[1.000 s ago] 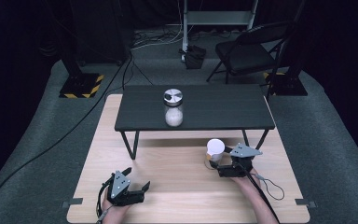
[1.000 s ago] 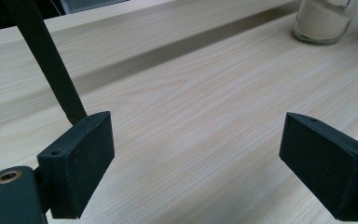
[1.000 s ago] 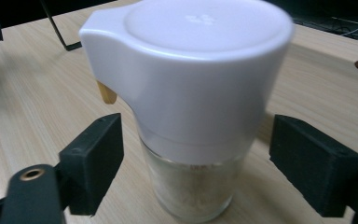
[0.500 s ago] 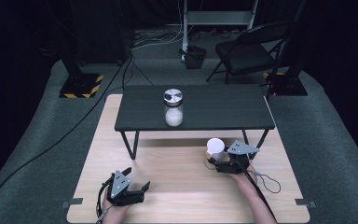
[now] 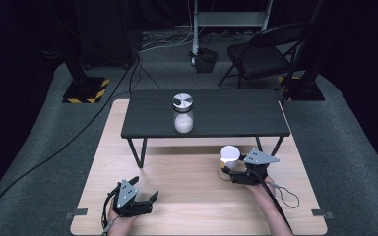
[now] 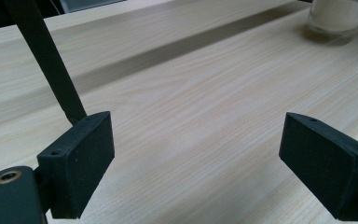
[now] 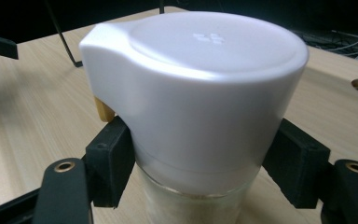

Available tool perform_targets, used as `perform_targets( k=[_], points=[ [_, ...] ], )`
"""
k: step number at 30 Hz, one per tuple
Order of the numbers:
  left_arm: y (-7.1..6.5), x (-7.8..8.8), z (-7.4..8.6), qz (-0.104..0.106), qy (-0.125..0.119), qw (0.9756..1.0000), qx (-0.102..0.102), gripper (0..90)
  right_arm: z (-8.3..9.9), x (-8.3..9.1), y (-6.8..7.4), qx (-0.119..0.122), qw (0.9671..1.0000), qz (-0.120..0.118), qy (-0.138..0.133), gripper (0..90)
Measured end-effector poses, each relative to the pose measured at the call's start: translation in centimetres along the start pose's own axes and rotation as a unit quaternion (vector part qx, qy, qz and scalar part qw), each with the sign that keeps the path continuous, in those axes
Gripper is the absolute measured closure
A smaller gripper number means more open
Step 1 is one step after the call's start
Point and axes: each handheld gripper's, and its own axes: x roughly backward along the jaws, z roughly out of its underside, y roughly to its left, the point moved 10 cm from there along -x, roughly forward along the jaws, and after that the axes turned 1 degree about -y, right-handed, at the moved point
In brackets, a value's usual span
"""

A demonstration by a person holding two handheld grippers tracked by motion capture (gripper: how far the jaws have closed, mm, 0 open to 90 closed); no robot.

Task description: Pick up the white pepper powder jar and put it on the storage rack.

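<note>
White-lidded glass jar (image 7: pixel 193 107), right of centre in the high view on the pale wooden desk (image 5: pixel 187 196), is now clamped by your right gripper (image 5: pixel 236 173) fingers, which have just closed below the lid. Grasp step looks done; lift straight, probably. Left gripper (image 5: pixel 142 199) hangs released.

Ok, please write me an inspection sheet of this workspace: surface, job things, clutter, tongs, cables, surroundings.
Surface: light wooden board on grey carpet, low black table on it.
Job things: white-lidded jar, upright on the board.
Clutter: metal-lidded jar on the black table.
Tongs: right tongs have just closed on the white-lidded jar; left tongs open over bare board.
Cables: cable trails from the right tongs; floor cables at left.
Surroundings: folding chair, dark room.
</note>
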Motion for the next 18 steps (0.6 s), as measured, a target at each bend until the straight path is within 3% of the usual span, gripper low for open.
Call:
perform_targets(
  k=[18],
  points=[
    [0.0,0.0,0.0,-0.001,0.000,1.0000,-0.001,10.0,-3.4,4.4,0.5,0.002,0.9988,-0.004,-0.049,29.7]
  ],
)
